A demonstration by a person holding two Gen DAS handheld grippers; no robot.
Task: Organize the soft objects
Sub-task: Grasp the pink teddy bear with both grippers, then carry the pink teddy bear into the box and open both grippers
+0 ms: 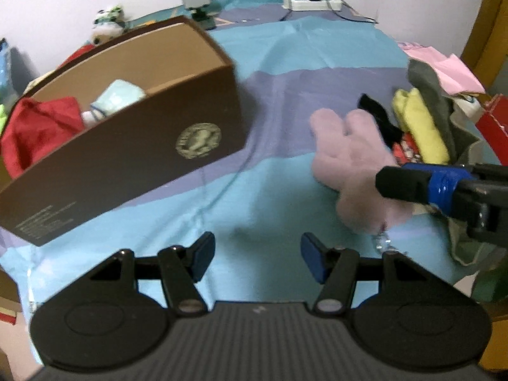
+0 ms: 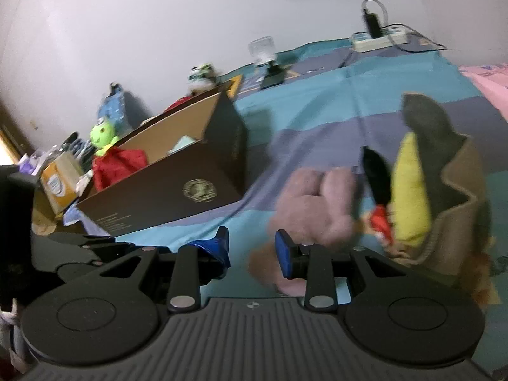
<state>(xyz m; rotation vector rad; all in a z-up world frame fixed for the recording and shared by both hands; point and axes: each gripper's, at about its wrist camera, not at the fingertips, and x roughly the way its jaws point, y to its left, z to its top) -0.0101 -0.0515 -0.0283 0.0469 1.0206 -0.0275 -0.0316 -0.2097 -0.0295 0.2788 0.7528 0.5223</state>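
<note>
A striped blue-and-purple cloth (image 1: 279,101) covers the table, which runs back to a white wall. The left gripper (image 1: 256,258) has its fingers apart over bare cloth with nothing between them. The right gripper (image 2: 252,247) also has its fingers apart, empty, with the pink plush toy (image 2: 314,203) just beyond its right finger. Past the plush lies a heap of soft items (image 1: 422,123) (black, yellow and olive fabric). To the left stands the brown cardboard box (image 1: 133,133), already holding a red cloth (image 1: 38,127) and a pale blue item (image 1: 120,95). The next grasp is probably the plush. The risk: the fingers pinch only loose fur or an ear, and the toy slips free on the way to the box, or the cloth beneath gets caught and dragged.
</note>
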